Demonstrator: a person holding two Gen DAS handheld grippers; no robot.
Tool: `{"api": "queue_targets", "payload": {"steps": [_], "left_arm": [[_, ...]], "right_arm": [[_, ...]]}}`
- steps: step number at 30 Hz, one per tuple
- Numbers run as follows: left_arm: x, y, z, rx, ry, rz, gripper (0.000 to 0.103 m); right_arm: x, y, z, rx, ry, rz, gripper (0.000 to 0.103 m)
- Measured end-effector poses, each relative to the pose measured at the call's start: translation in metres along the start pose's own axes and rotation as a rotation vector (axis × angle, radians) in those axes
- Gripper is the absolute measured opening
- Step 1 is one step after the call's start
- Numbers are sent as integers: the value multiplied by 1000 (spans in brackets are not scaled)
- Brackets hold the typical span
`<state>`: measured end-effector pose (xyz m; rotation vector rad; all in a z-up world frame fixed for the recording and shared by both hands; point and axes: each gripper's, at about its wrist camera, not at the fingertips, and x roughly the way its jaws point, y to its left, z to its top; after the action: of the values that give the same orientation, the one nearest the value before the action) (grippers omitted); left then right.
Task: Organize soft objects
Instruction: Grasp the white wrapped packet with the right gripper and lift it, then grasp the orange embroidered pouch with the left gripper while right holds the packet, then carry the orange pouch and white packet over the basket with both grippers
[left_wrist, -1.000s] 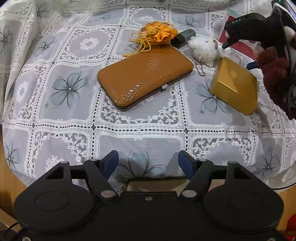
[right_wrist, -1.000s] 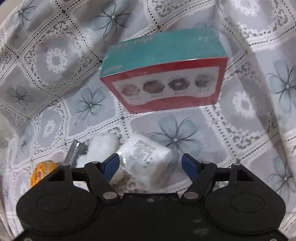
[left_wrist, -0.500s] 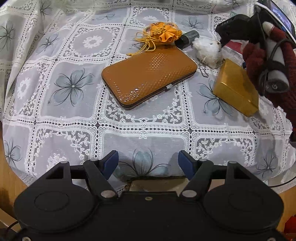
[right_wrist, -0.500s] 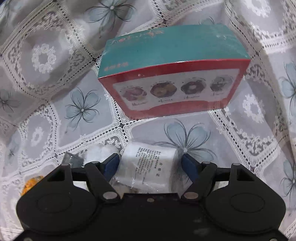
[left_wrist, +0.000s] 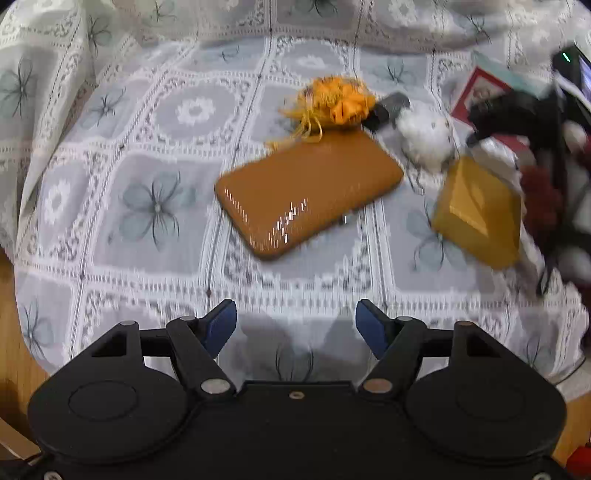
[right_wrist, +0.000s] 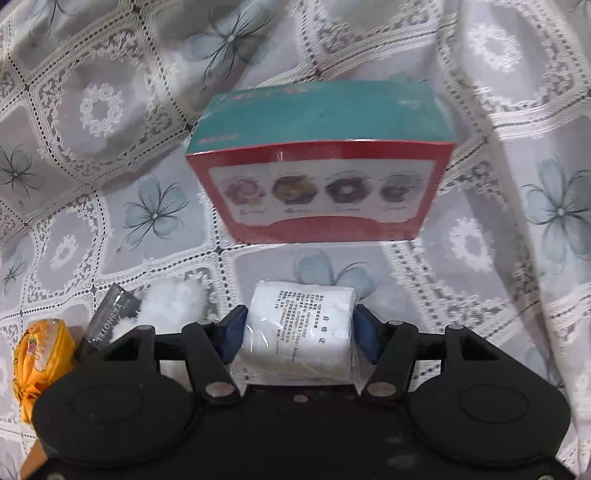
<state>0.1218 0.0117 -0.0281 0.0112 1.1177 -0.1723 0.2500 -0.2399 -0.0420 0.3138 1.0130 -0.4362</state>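
In the right wrist view a white wrapped roll of tissue (right_wrist: 301, 332) with printed text sits between the blue pads of my right gripper (right_wrist: 300, 328), which touch both its sides. A white fluffy toy (right_wrist: 171, 306) and an orange fabric pouch (right_wrist: 38, 358) lie to its left. In the left wrist view my left gripper (left_wrist: 295, 326) is open and empty near the table's front edge. The pouch (left_wrist: 332, 101) and the fluffy toy (left_wrist: 424, 136) lie far ahead, and the right gripper (left_wrist: 517, 114) is at the far right.
A teal and red box (right_wrist: 325, 166) stands just beyond the roll. A shiny brown case (left_wrist: 306, 192) and a gold box (left_wrist: 476, 210) lie mid-table. A dark tube (right_wrist: 110, 317) rests beside the toy. A lace cloth (left_wrist: 147, 203) covers the table.
The right gripper has moved forward over the tissue roll and closed its pads onto it. The left gripper has shifted and its view is blurred by motion.
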Motion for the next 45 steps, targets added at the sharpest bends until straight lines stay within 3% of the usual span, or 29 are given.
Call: {"api": "queue_targets", "payload": {"steps": [8,9,15,21,28,32,41,45], "left_arm": [[5,2,57,-45,-79,27,71],[6,3,65,-56,-90,19,75],[19,0,110,-91,-144,6,76],[45,-15,141,-64,-130,3,76],[78,-31,157,-19,-105,30,83],[94,-32,164,-12,-92,53,92],[120,-34,169,19,-19,33,93],[125,-39,166,58,-15,41,94]], "right_arm": [[-7,-28,-13,-45,-29,-21,60],[-6,-28,-14,-56,-33,-26,60],[-1,-21,-25,-126,-83,-48,63],[2,-21,-34,-155,-120,-54,64],[3,-24,-36,-165,-121,-40,67],[3,-25,-37,-172,-129,-41,71],[7,-28,-41,-184,-137,-74,90],[9,-30,-42,-205,-147,-80,92]]}}
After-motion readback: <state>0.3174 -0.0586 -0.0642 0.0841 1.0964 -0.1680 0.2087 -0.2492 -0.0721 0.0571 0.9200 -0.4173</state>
